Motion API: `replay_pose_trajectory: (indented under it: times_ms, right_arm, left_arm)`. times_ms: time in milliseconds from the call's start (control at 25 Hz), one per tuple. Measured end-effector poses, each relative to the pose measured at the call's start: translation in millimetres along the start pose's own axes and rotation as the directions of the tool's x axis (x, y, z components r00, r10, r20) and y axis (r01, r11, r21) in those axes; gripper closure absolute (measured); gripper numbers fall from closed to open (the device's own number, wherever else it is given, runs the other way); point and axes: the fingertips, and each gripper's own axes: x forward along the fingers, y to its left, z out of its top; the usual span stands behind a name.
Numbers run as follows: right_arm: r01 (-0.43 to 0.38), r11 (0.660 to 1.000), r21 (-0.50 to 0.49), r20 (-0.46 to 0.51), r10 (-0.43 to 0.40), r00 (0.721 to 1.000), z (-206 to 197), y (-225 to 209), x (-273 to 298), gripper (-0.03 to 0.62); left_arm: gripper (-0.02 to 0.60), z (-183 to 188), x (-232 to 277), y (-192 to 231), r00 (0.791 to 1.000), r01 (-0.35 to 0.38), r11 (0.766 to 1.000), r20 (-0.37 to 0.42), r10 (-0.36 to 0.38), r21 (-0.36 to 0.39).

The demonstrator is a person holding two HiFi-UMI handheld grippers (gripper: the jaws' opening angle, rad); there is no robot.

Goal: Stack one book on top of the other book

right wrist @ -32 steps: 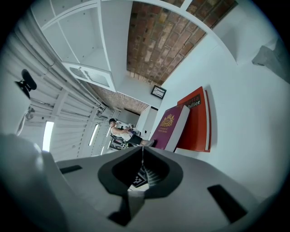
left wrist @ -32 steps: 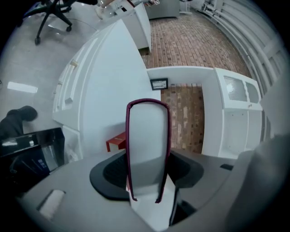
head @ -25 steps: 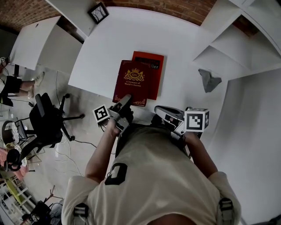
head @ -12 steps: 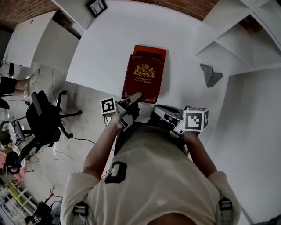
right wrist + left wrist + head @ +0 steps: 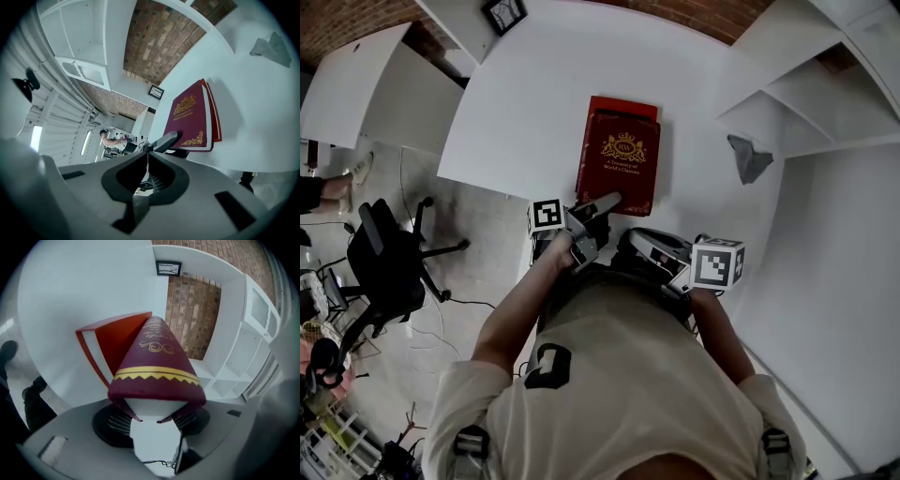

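Observation:
A maroon book (image 5: 621, 164) with gold print lies on top of a red book (image 5: 623, 105) on the white table (image 5: 534, 103); only the red book's far edge and right side show under it. My left gripper (image 5: 605, 204) is shut on the maroon book's near edge. In the left gripper view that book (image 5: 157, 366) fills the space between the jaws (image 5: 157, 416), with the red book (image 5: 117, 343) beneath at the left. My right gripper (image 5: 636, 242) hangs at the table's near edge, shut (image 5: 147, 154) and holding nothing, just short of the maroon book (image 5: 190, 119).
A crumpled grey object (image 5: 748, 157) lies on the table right of the books. White shelves (image 5: 806, 84) stand at the right. A small picture frame (image 5: 504, 14) sits at the far left corner. An office chair (image 5: 389, 262) stands on the floor at the left.
The maroon book has swung right with my left gripper, from askew and offset left to squarely over the red book. My right gripper has barely moved.

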Motion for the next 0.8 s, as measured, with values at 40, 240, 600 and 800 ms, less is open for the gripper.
replay_pose_trajectory:
  times_ms: [40,240,600,800]
  right_arm:
    - [0.008,1.0,0.002,0.008,-0.008,1.0,-0.1,-0.3,0.1,0.588]
    - [0.059,0.998,-0.003,0.033,-0.059,0.998,-0.2,-3.9,-3.7,0.588]
    - [0.053,0.999,0.0,0.06,-0.053,0.997,8.1,-6.4,-15.3,0.588]
    - [0.03,1.0,0.002,0.047,-0.03,0.998,11.9,-11.1,-17.4,0.588]
  left_arm:
    - [0.368,2.3,-1.0,2.2,1.0,-0.008,1.0,-0.002,0.008,0.002]
    - [0.352,3.5,-2.5,15.9,0.998,-0.055,0.998,0.006,0.055,-0.028]
    - [0.245,-15.5,3.1,31.8,0.995,-0.102,0.995,-0.027,0.101,-0.024]
    - [0.247,-30.7,3.3,30.8,0.993,-0.103,0.993,-0.061,0.1,-0.051]
